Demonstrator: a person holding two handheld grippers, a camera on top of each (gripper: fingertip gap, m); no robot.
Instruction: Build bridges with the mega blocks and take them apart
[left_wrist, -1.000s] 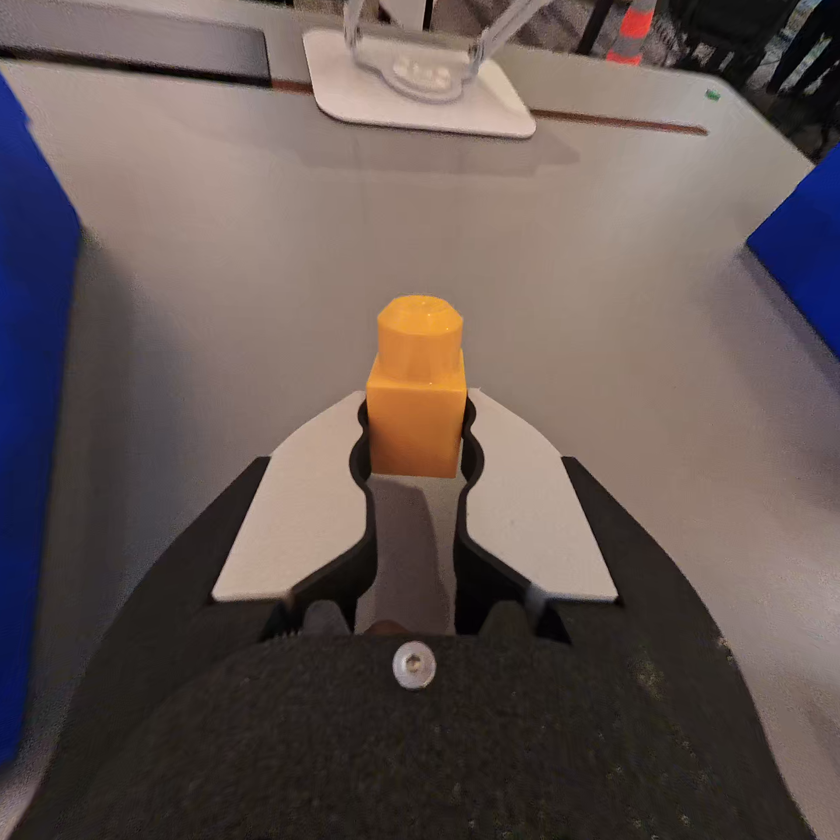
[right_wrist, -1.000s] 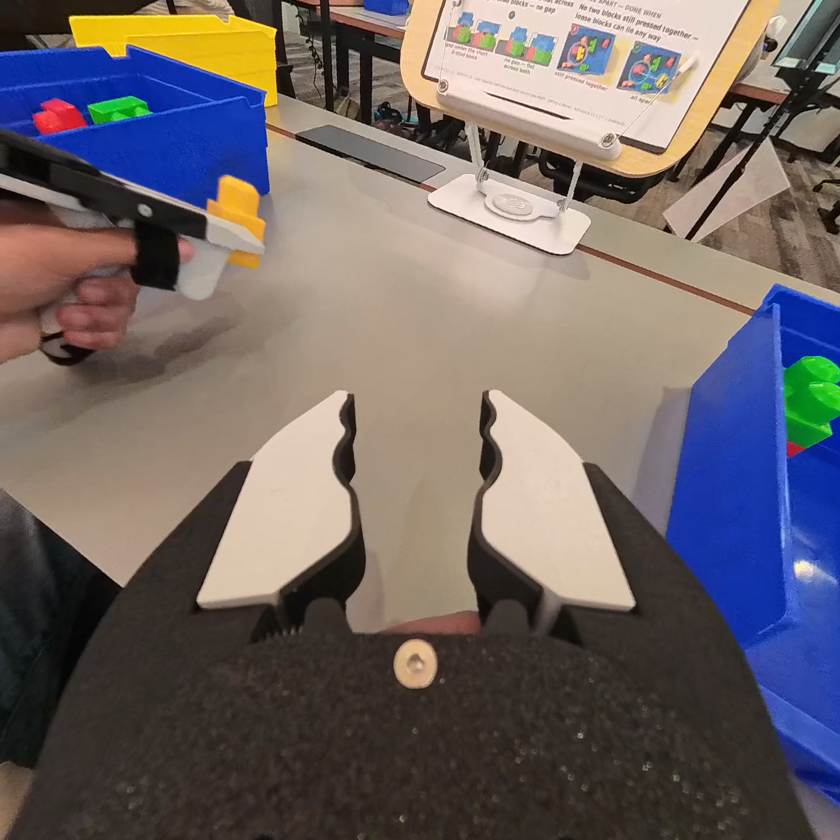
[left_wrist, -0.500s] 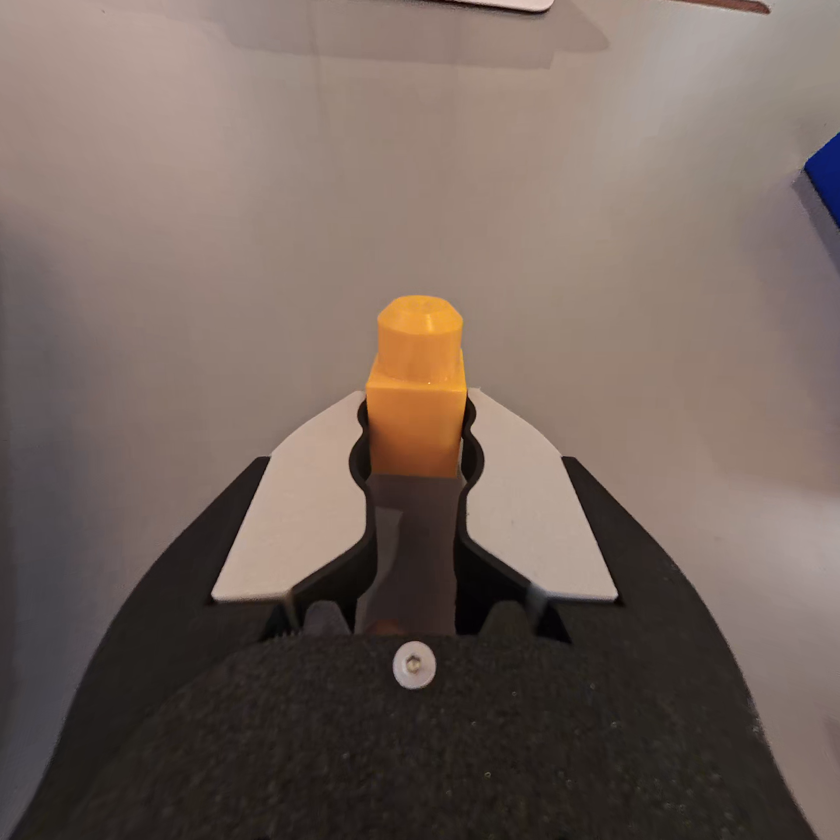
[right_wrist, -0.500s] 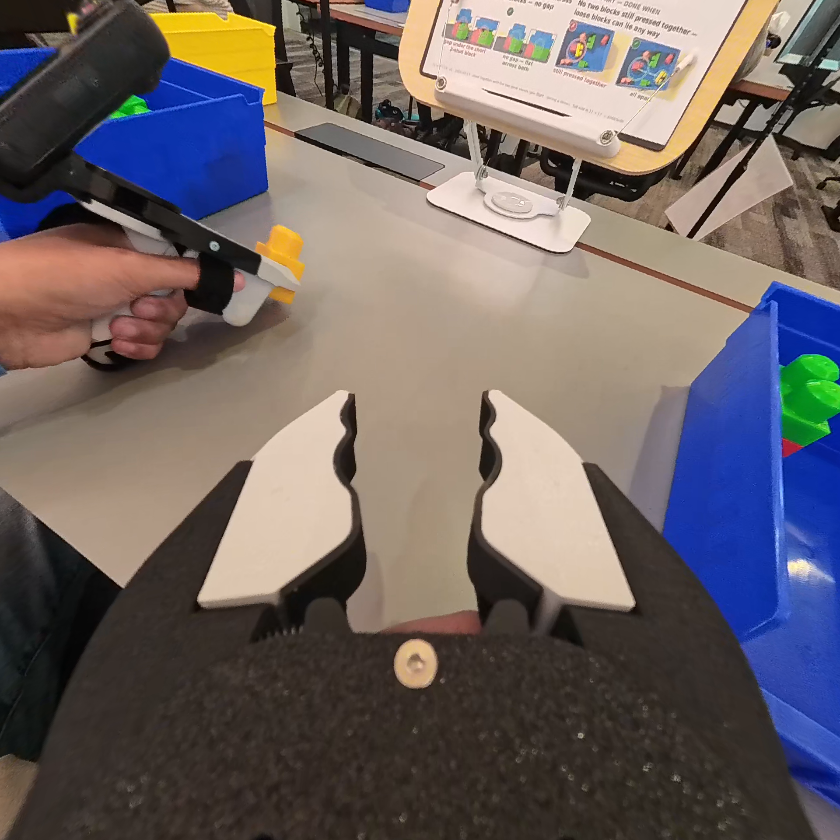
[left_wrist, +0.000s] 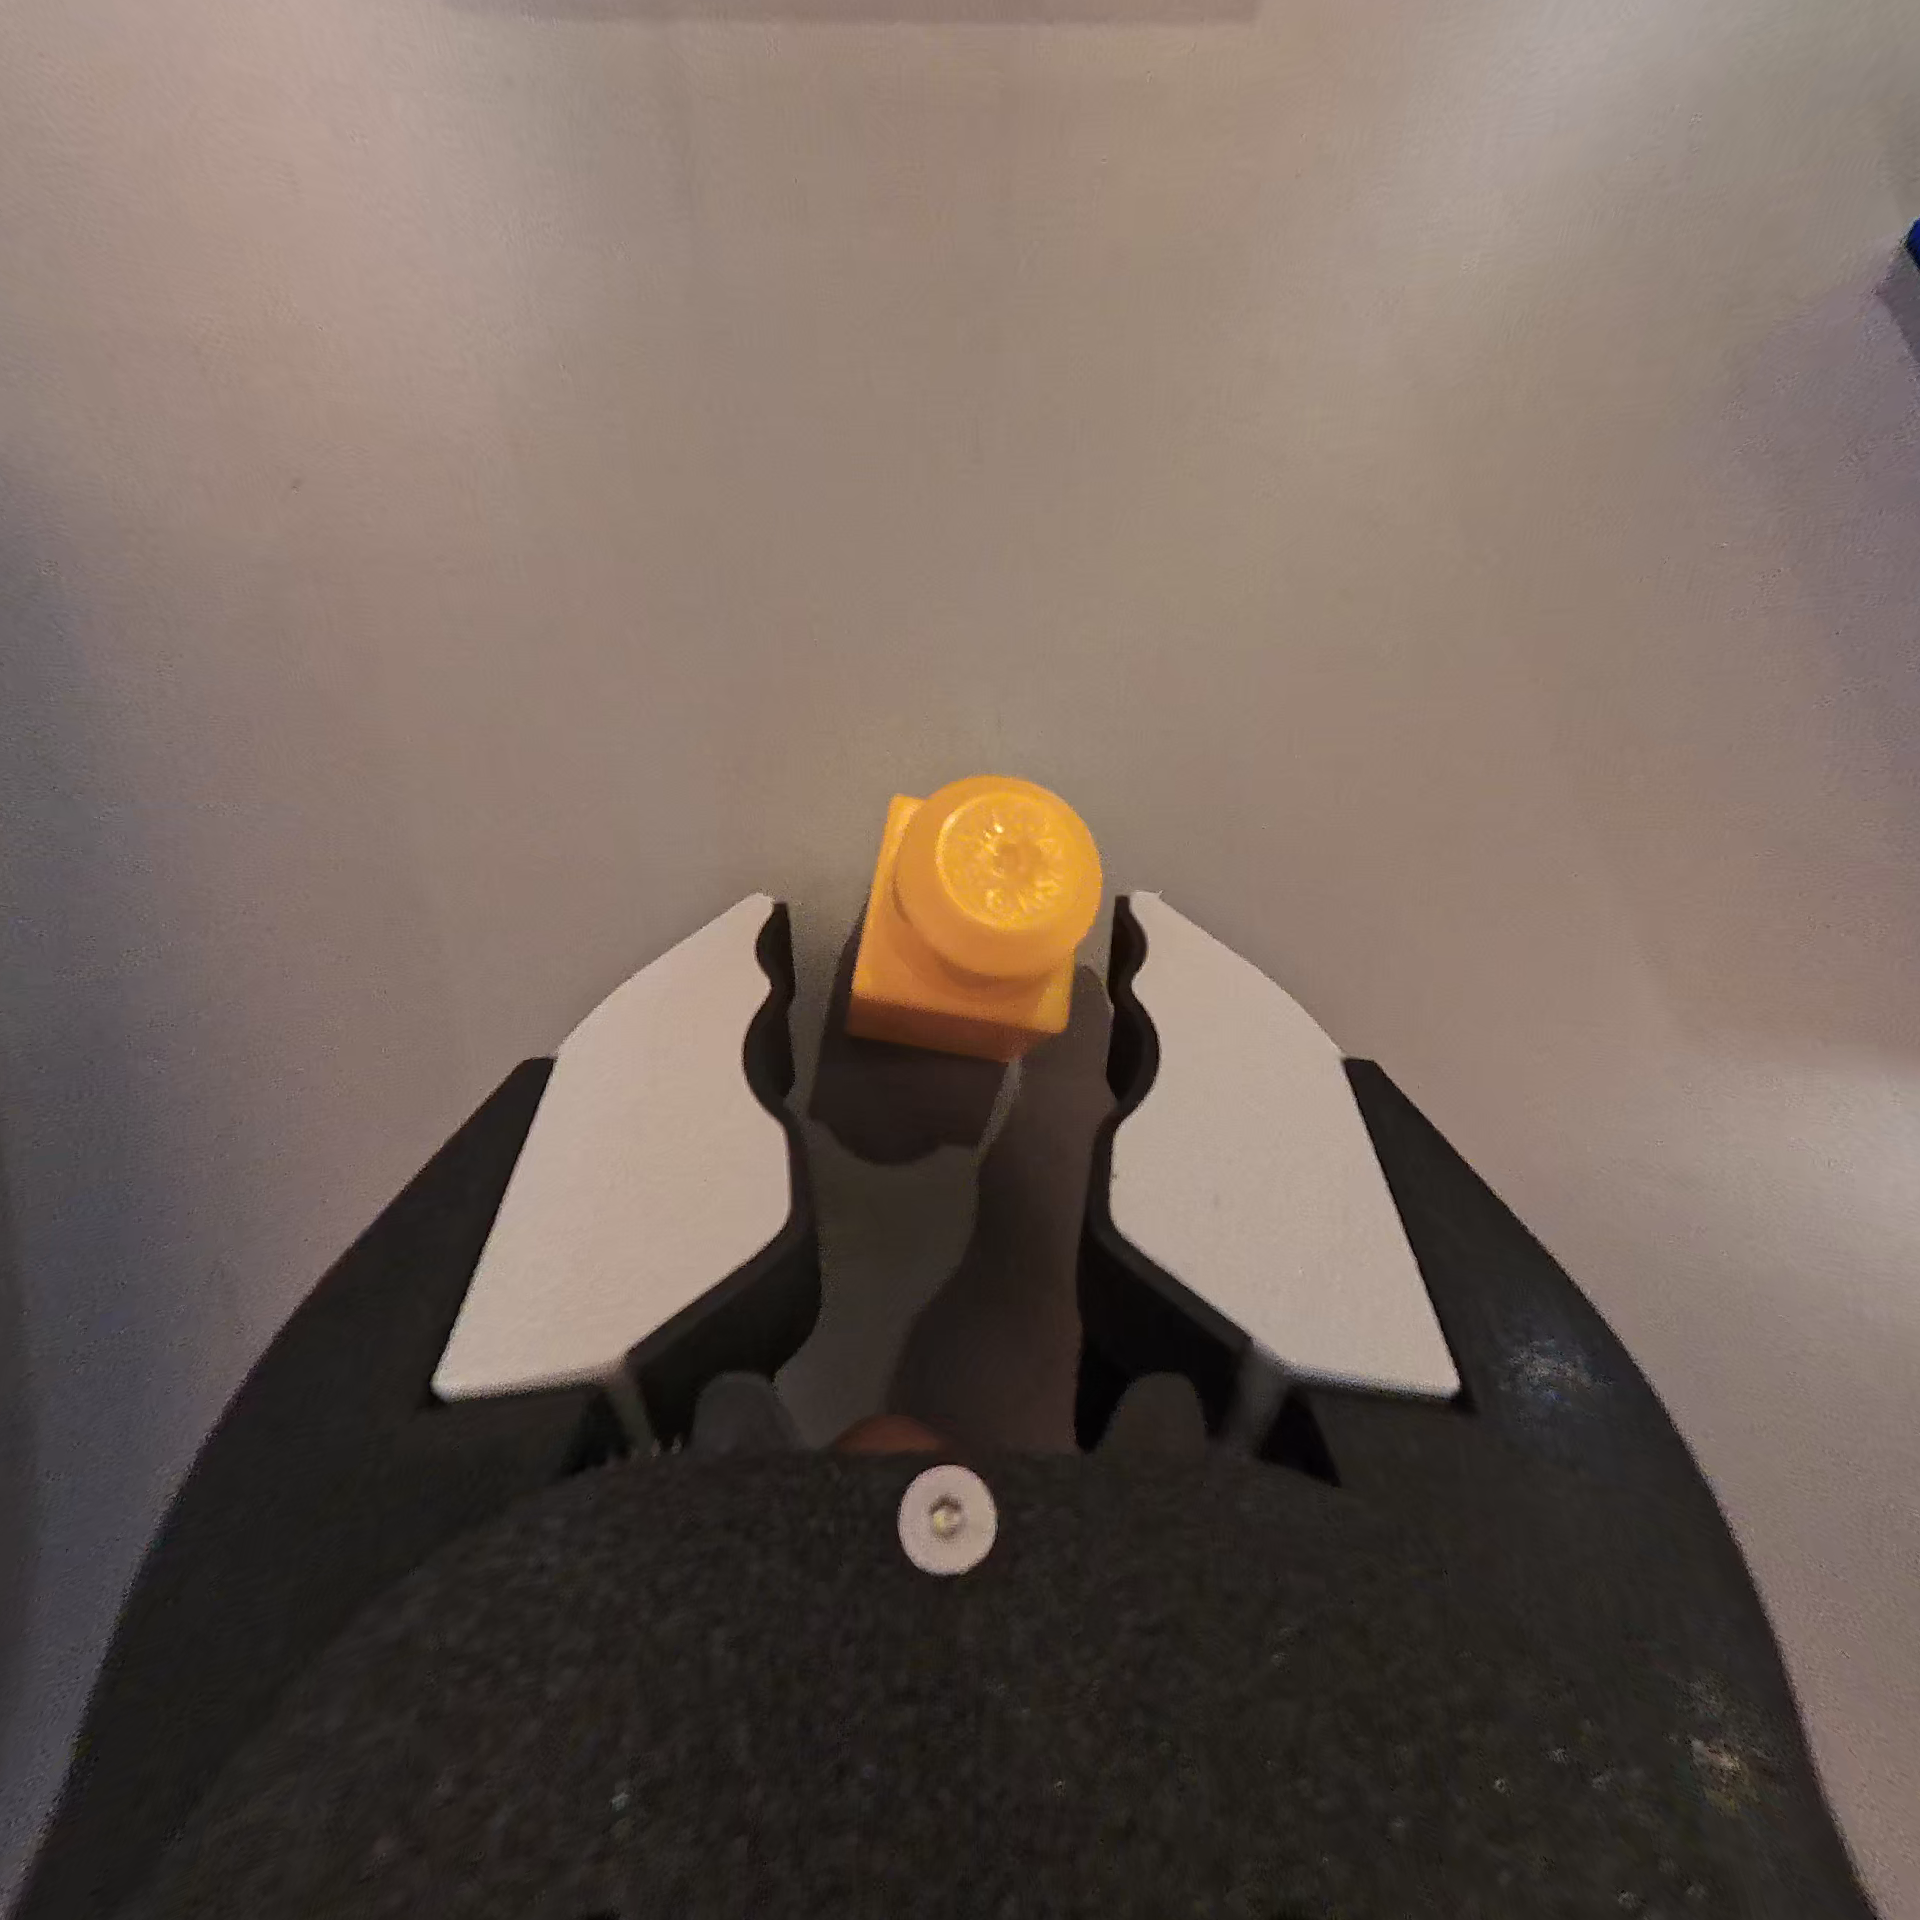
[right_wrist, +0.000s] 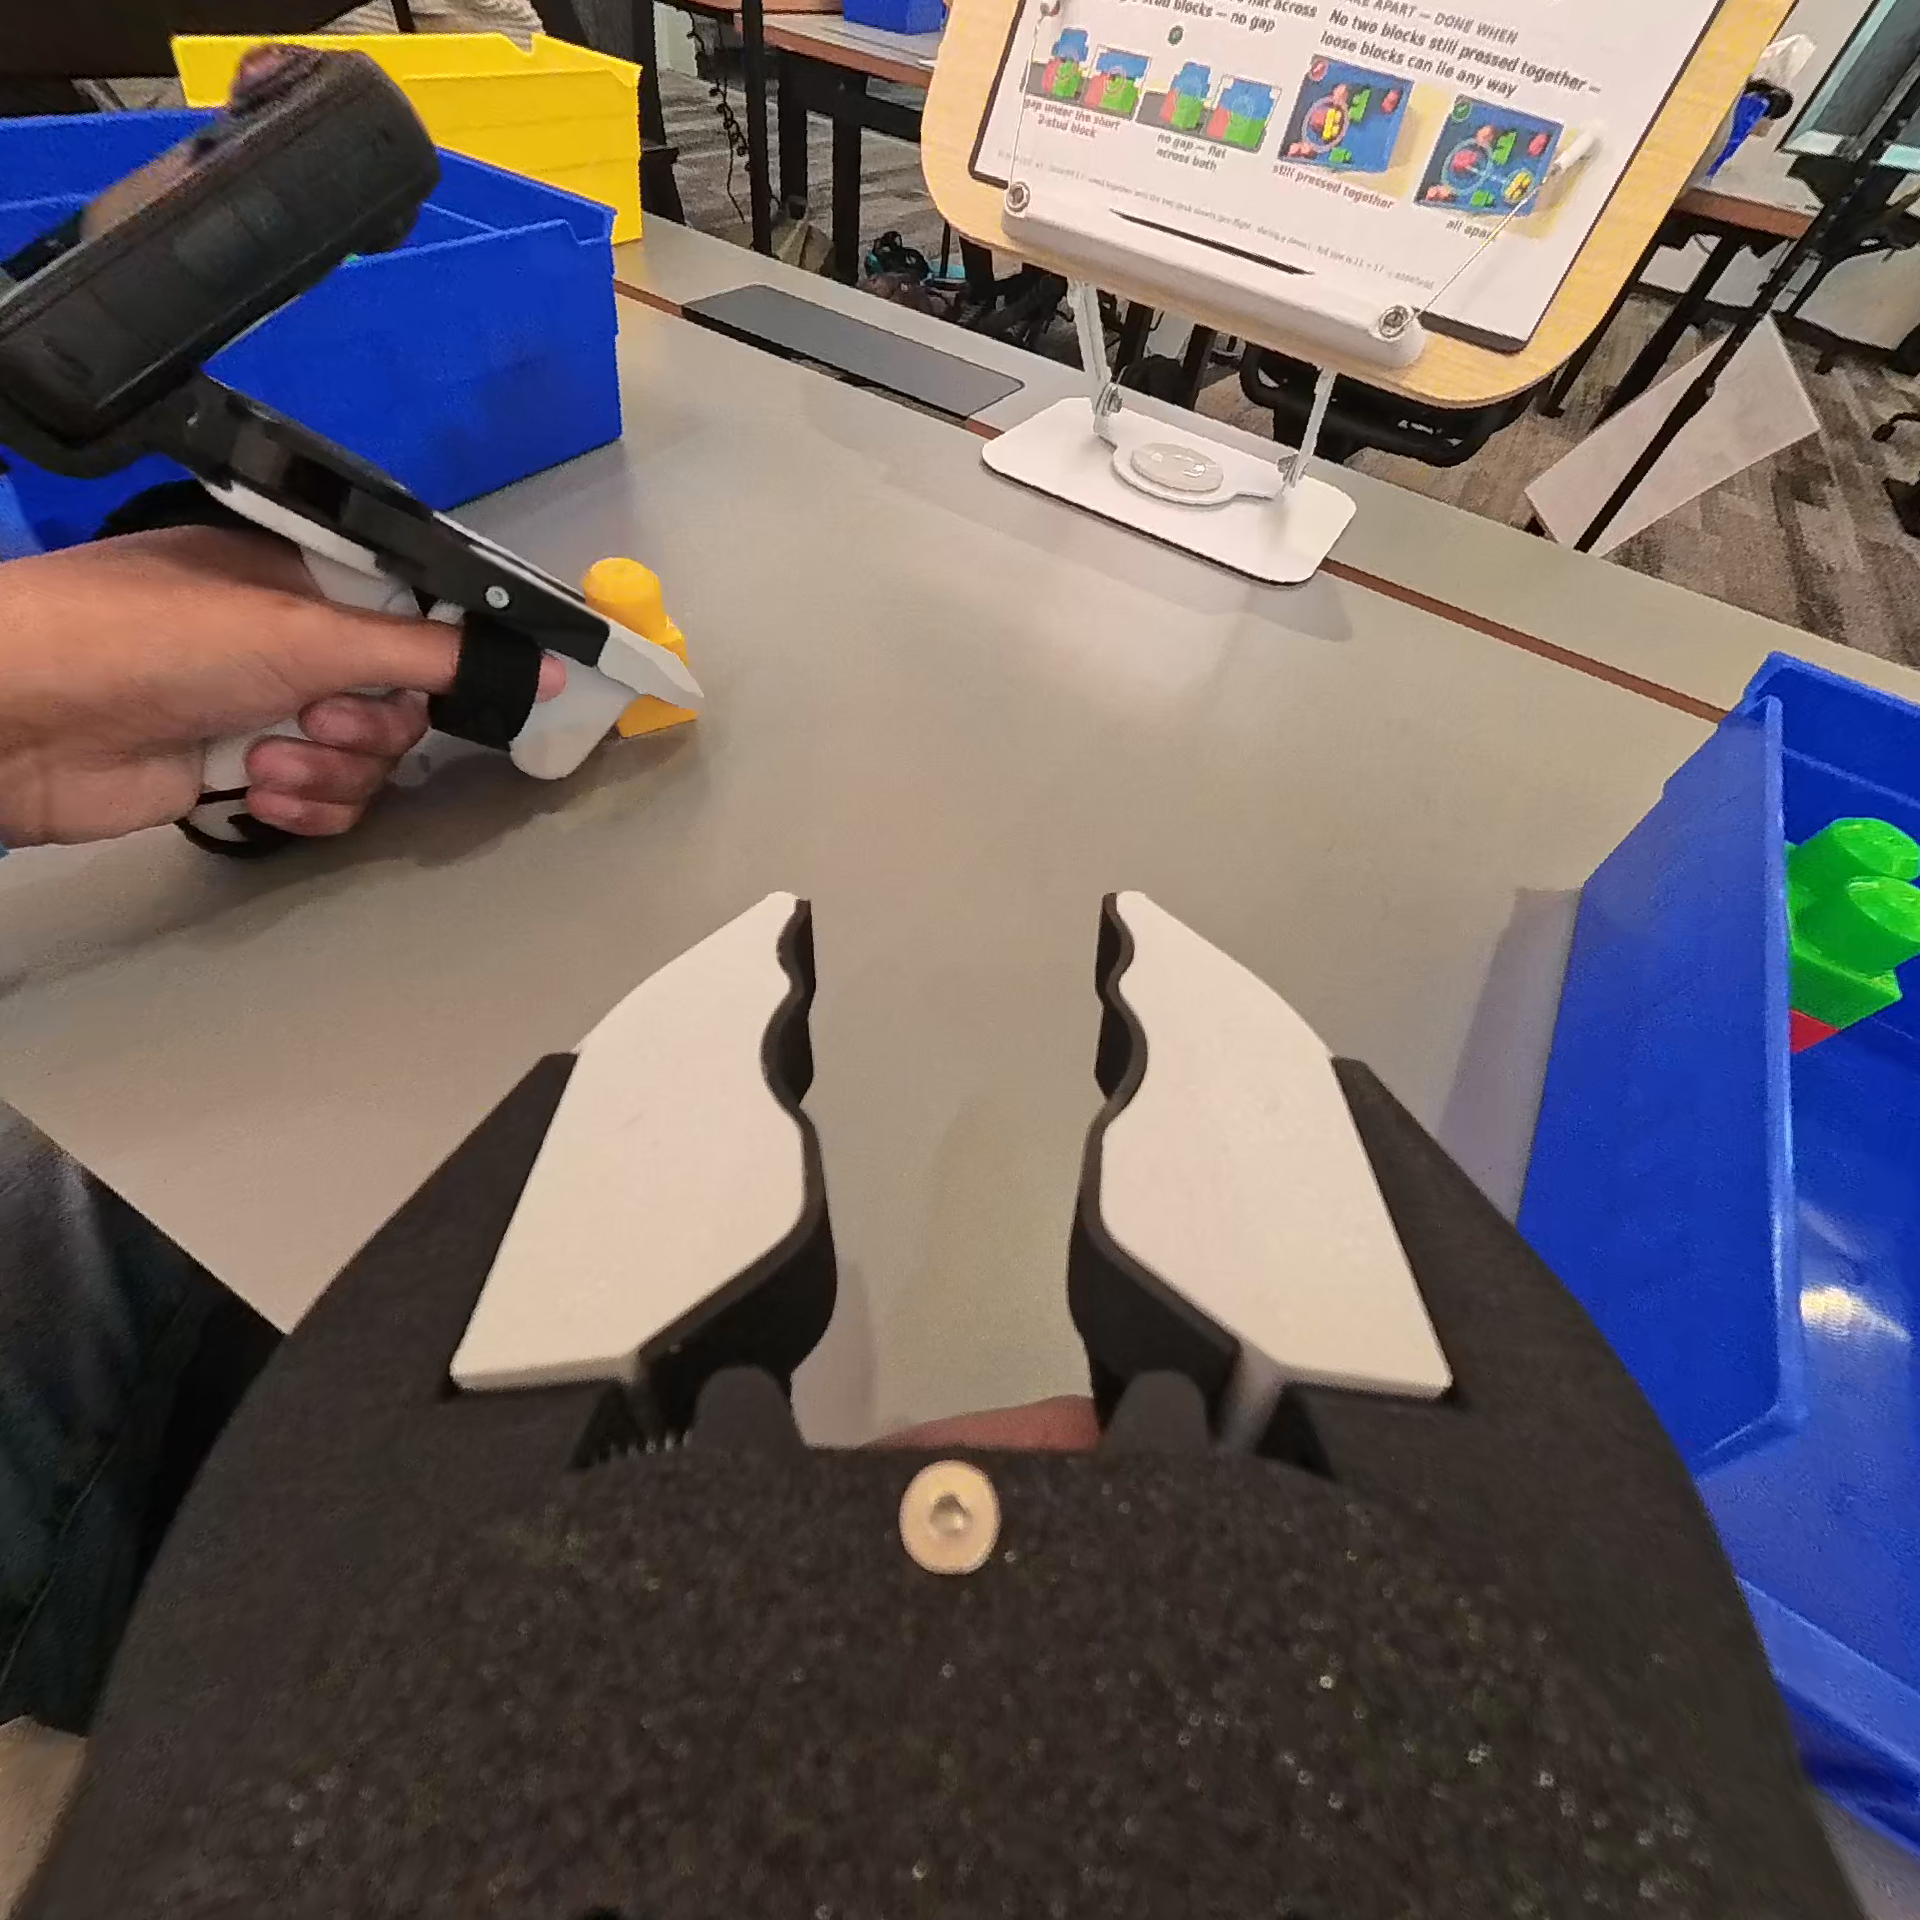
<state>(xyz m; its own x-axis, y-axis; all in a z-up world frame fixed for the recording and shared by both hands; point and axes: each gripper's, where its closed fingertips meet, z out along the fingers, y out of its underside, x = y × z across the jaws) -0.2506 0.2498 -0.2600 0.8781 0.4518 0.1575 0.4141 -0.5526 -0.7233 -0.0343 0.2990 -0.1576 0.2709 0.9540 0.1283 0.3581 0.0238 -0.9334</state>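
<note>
A printed instruction sheet (right_wrist: 1340, 114) with lines of writing and small pictures stood on a wooden board (right_wrist: 1475, 364) at one o'clock; the yellow block (left_wrist: 971, 935) bore embossed lettering, too small to make out, on its stud

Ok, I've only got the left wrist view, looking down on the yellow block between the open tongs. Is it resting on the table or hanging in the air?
Observer: The yellow block is standing on the table, stud up, with the left tongs open on either side of it.
Operator: And the right tongs?
Observer: The right tongs are open and empty above bare table. The block is ahead of them and to their left.
Operator: Any other blocks close by?
Observer: A green block lies in the blue bin at the right edge of the table.
</note>
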